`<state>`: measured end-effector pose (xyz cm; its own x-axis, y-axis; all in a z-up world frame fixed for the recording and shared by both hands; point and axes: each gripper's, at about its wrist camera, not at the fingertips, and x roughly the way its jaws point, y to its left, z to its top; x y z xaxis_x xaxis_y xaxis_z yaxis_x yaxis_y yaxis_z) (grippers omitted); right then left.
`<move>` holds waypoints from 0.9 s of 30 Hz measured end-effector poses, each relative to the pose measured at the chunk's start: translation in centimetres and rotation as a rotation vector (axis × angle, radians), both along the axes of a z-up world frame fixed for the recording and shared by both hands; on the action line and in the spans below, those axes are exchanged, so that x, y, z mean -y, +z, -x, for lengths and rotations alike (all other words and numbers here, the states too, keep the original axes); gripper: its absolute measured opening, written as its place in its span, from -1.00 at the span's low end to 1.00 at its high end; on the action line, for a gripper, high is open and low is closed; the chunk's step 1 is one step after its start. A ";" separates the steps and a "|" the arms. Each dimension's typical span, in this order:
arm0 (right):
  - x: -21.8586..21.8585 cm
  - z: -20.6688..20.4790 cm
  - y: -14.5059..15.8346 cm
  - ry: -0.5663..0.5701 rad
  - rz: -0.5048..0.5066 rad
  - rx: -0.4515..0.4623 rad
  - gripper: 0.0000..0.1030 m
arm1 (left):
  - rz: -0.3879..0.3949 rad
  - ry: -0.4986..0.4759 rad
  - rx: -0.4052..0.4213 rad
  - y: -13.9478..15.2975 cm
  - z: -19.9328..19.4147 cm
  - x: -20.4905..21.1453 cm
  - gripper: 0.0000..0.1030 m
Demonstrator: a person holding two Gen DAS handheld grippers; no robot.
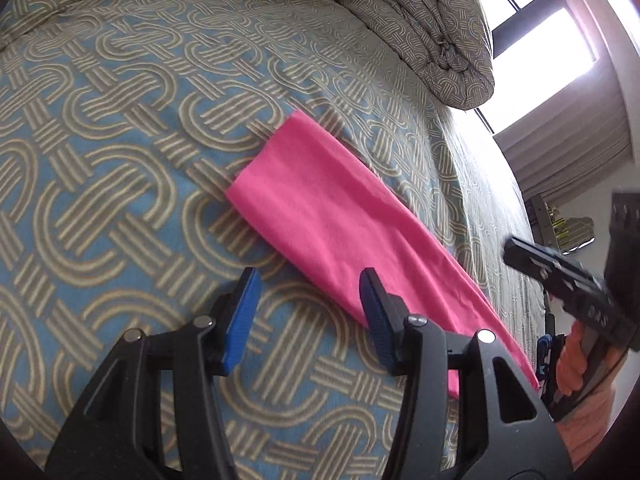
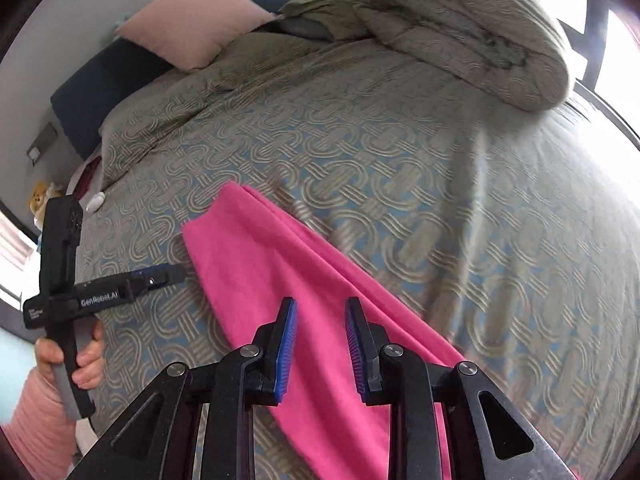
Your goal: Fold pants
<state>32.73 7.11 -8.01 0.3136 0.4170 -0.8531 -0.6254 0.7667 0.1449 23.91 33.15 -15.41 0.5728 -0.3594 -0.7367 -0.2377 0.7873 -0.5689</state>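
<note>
The pink pants (image 1: 352, 236) lie folded lengthwise as a long flat strip on the patterned bedspread (image 1: 120, 152). My left gripper (image 1: 308, 280) is open and empty, just above the bed at the strip's left edge, its right finger over the fabric. In the right wrist view the pants (image 2: 280, 280) run from the middle down to the bottom. My right gripper (image 2: 320, 308) is open and empty, hovering over the near part of the strip. The left gripper (image 2: 176, 274) also shows there, beside the strip's left edge.
A bunched duvet (image 2: 480, 28) sits at the far right of the bed. A pink pillow (image 2: 192, 20) leans on the dark headboard (image 2: 100, 92). A window (image 1: 532, 40) and curtains lie beyond the bed's right edge.
</note>
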 end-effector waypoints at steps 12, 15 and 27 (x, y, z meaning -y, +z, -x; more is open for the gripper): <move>-12.6 -5.2 -4.5 0.250 0.049 -0.016 -0.01 | 0.081 -0.008 0.032 -0.6 -1.4 -2.0 0.01; -14.6 -5.4 -5.6 0.295 0.100 -0.004 -0.01 | 0.079 -0.005 0.037 -0.8 -1.9 -2.0 0.01; -12.9 -7.4 -4.5 0.258 -0.034 -0.060 -0.93 | -0.126 0.079 0.118 1.4 -0.2 -2.7 -0.95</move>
<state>40.13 19.96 -12.54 0.1424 0.5049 -0.8513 -0.7888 0.5774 0.2105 24.11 35.86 -14.05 0.6810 -0.2191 -0.6988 -0.2392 0.8353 -0.4951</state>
